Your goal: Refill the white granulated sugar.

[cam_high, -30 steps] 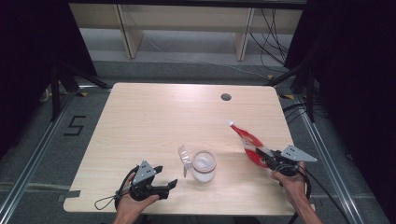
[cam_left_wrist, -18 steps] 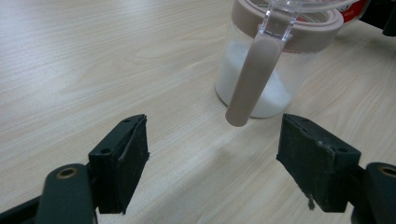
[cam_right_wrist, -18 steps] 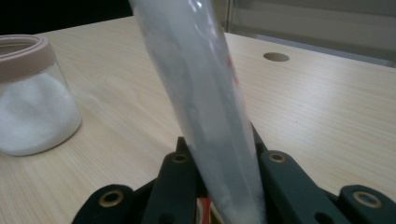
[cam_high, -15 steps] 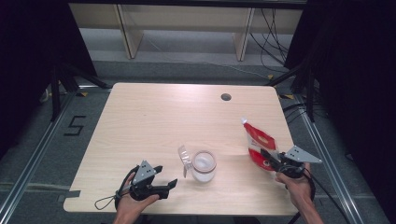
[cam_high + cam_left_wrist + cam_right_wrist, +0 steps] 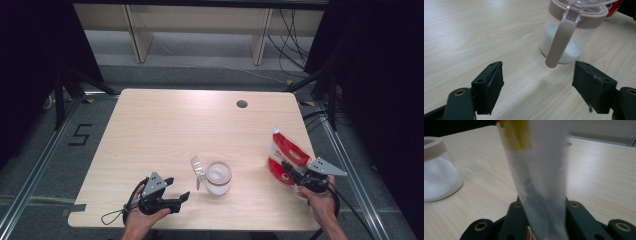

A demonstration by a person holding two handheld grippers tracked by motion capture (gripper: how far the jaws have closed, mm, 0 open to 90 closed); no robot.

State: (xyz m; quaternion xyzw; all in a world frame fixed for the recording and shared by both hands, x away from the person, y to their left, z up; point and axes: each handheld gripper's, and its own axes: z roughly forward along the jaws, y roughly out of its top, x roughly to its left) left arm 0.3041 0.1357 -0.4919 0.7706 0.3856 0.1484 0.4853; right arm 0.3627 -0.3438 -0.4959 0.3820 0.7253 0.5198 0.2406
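A clear glass jar (image 5: 218, 178) with a beige rim holds white powder and stands near the table's front middle; its hinged lid (image 5: 198, 170) hangs open to the left. In the left gripper view the jar (image 5: 571, 32) stands just beyond the open jaws, with the lid's beige strap (image 5: 559, 42) hanging down in front. My left gripper (image 5: 181, 198) rests open on the table, left of the jar. My right gripper (image 5: 289, 170) is shut on a red and white pouch (image 5: 285, 155), held upright near the right edge. The pouch (image 5: 539, 177) rises blurred between the jaws.
The wooden table (image 5: 165, 130) has a round cable hole (image 5: 242, 104) at the back right. Shelving and cables stand behind it. A floor marking "5" (image 5: 80, 134) lies to the left. The jar (image 5: 437, 170) stands to the left in the right gripper view.
My right gripper has carried the pouch to the right and tipped it more upright, away from the jar. The left gripper and the jar have stayed put.
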